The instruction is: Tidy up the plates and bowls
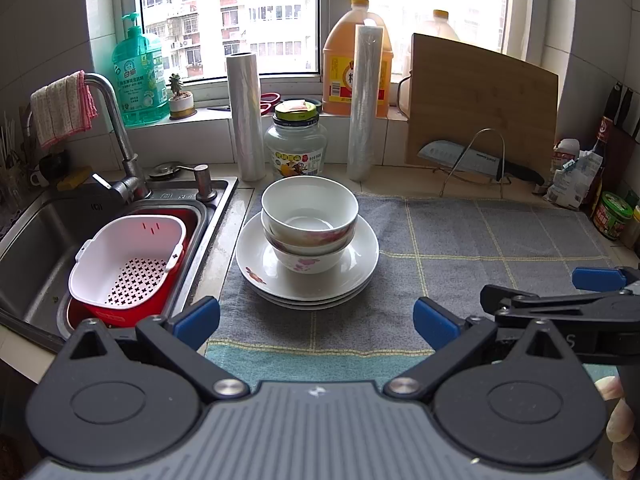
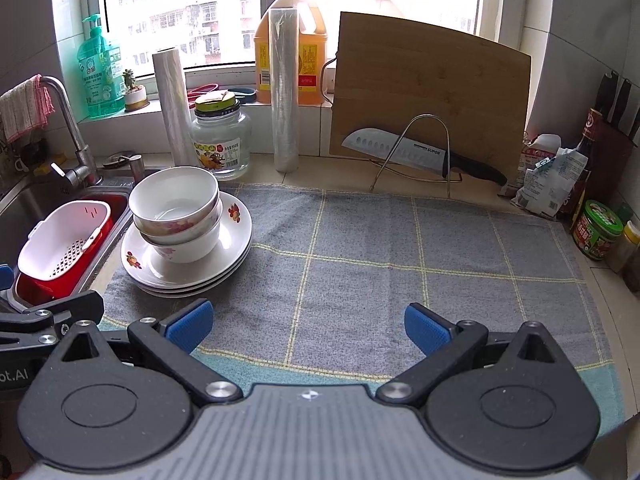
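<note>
Both hand-held grippers spread, empty; nested bowls [image 1: 309,224] on plates [image 1: 307,276] near sink [image 1: 36,224] could topple if nudged.

Knife blade [image 2: 394,148] reads "SUPOR". Left gripper's body [image 2: 16,376], at right-wrist view's edge, shows partial "ot.AI". Green dish soap bottle [image 1: 140,76] & glass jar [image 1: 296,148] carry Chinese labels, too small to read.

We note white bowls [image 1: 310,216] with pink floral print, white plates [image 1: 307,276] with red-orange motifs, a grey mat [image 2: 360,256] with yellow grid lines and blue gripper pads [image 2: 188,326].
</note>
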A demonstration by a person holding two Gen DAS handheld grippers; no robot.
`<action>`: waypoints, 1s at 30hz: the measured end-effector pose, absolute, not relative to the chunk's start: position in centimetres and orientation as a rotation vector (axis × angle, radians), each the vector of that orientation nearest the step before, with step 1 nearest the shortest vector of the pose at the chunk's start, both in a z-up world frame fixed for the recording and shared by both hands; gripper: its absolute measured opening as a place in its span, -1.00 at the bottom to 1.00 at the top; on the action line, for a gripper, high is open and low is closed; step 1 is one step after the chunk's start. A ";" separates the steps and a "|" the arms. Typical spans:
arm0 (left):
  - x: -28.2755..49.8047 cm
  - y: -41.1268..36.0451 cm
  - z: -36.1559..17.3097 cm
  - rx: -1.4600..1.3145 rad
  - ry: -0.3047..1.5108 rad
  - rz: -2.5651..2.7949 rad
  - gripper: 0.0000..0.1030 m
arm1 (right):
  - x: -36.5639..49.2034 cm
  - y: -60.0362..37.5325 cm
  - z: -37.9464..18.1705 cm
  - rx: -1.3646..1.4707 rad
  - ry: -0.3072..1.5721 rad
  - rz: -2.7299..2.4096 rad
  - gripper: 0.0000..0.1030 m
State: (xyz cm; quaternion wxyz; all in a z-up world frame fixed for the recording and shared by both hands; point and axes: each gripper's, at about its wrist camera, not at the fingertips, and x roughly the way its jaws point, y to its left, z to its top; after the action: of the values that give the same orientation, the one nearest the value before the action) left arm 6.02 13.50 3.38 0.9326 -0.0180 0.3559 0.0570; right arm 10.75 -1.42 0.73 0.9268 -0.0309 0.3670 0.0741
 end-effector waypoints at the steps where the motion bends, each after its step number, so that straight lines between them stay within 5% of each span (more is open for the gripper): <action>1: 6.0 13.5 3.4 -0.037 0.729 0.117 0.99 | 10.8 -1.4 0.7 -0.064 0.753 0.151 1.00; 30: 6.4 13.4 3.5 -0.045 0.726 0.120 0.99 | 11.1 -1.5 0.9 -0.062 0.744 0.145 1.00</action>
State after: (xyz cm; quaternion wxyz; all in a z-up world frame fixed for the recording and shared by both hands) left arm 6.36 13.44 3.51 0.9328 -0.0220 0.3548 0.0588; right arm 11.06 -1.52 0.93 0.9287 -0.0300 0.3629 0.0706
